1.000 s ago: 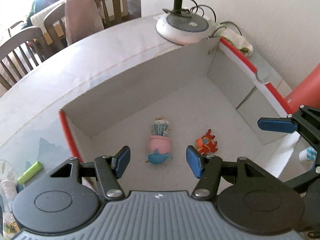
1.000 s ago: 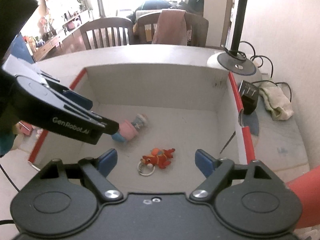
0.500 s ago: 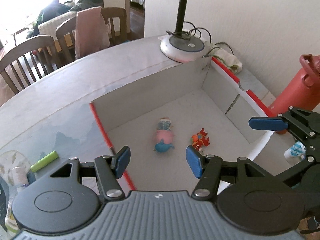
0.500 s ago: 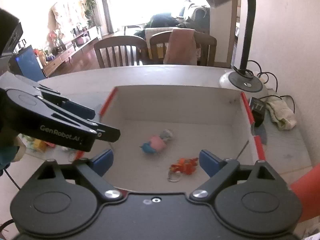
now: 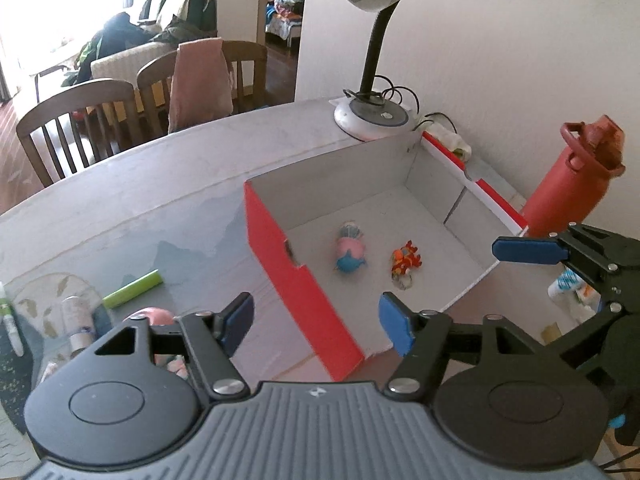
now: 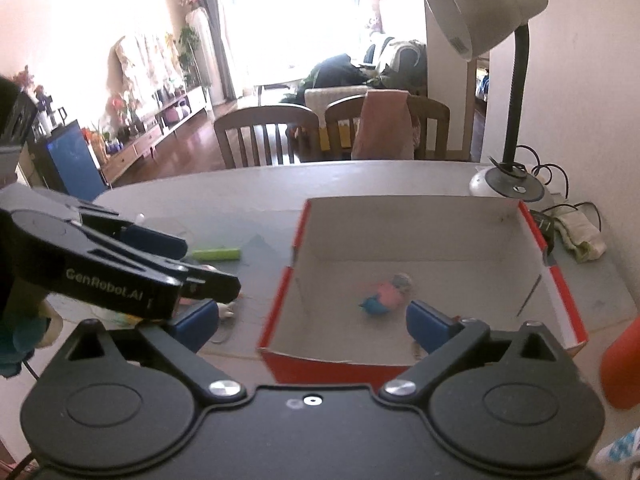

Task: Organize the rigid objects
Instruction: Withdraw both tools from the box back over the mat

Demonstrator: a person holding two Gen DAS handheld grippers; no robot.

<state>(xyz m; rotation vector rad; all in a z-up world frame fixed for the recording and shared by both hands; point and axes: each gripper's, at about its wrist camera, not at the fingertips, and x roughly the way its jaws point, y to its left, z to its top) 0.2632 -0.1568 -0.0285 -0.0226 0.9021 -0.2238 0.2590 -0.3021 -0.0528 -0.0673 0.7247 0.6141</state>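
A red cardboard box (image 5: pixel 296 276) with a white inside stands on the table. In it lie a pink-and-blue toy figure (image 5: pixel 350 249) and an orange keychain toy (image 5: pixel 405 261). The box (image 6: pixel 560 280) and the pink-and-blue figure (image 6: pixel 386 294) also show in the right wrist view. My left gripper (image 5: pixel 316 320) is open and empty, above the box's near left corner. My right gripper (image 6: pixel 312 328) is open and empty, above the box's near edge. Left of the box lie a green cylinder (image 5: pixel 134 289), a pink object (image 5: pixel 154 316) and small tubes (image 5: pixel 78 320).
A desk lamp (image 5: pixel 372 116) stands behind the box with cables and a cloth (image 6: pixel 580 232) by it. A red water bottle (image 5: pixel 572 176) stands right of the box. Wooden chairs (image 6: pixel 264 136) are behind the table. A patterned mat (image 5: pixel 40 300) lies at left.
Both grippers have pulled back and up from inside the box; the box now looks smaller and farther. The left view has shifted left, showing the green cylinder and other items. The toys have stayed put.
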